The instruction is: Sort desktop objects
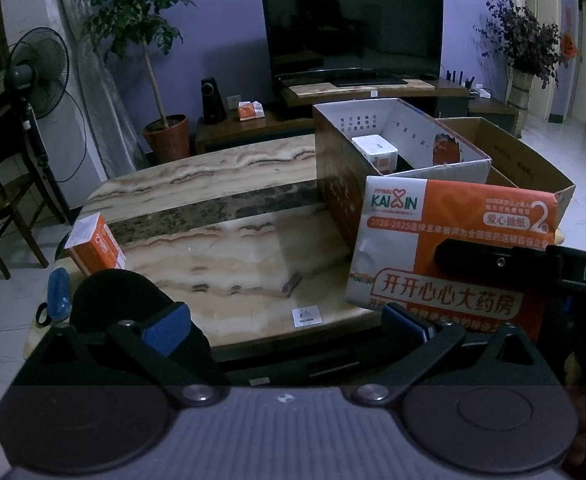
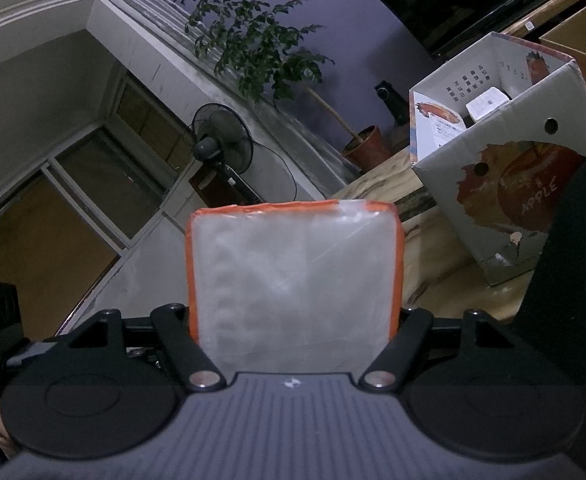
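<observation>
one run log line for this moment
right claw: shut on tissue pack | left claw: open, empty | apple box: on table

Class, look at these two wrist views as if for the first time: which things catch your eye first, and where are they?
The big orange-and-white tissue pack dominates, held in the right gripper above the marble table, near its right edge. Behind it stands an open apple carton with a white box inside. A smaller orange box sits at the table's left edge, and the left gripper stands open.
</observation>
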Available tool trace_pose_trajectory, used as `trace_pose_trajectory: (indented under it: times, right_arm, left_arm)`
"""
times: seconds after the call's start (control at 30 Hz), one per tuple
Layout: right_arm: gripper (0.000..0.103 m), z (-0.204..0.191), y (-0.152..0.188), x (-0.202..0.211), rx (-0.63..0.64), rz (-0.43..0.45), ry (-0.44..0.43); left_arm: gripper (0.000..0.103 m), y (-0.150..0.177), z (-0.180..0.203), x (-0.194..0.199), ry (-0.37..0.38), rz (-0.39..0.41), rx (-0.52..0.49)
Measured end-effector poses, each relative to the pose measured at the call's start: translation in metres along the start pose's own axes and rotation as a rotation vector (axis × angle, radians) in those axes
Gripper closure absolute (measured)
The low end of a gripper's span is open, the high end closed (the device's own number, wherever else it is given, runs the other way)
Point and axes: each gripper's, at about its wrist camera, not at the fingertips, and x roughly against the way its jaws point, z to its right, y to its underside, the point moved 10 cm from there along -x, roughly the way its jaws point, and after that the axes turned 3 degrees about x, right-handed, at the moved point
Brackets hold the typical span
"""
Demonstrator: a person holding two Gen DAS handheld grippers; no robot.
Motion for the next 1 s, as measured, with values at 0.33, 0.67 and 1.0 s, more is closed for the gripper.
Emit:
trace_pose_trajectory:
  times: [0.33,0.67,1.0]
  right_arm:
    - [0.029,-0.0015,0.0007,-0.0005,0.004,-0.004,-0.003]
    - [0.029,-0.0031,0.0015,-0.0006,0.006,-0.008,-0.007]
    - [0.029,-0.0037,0.0021,-0.0021,0.008,-0.013,-0.012]
  left_arm:
    - [0.002,0.0003,0.0000,0.0001,-0.001,-0.003,-0.003]
    - [0.002,0.0014,0.0014,-0.0007,0.001,-0.008,-0.008]
    - [0.001,0.0050,-0.0004,-0.0053,-0.002,-0.048,0.018]
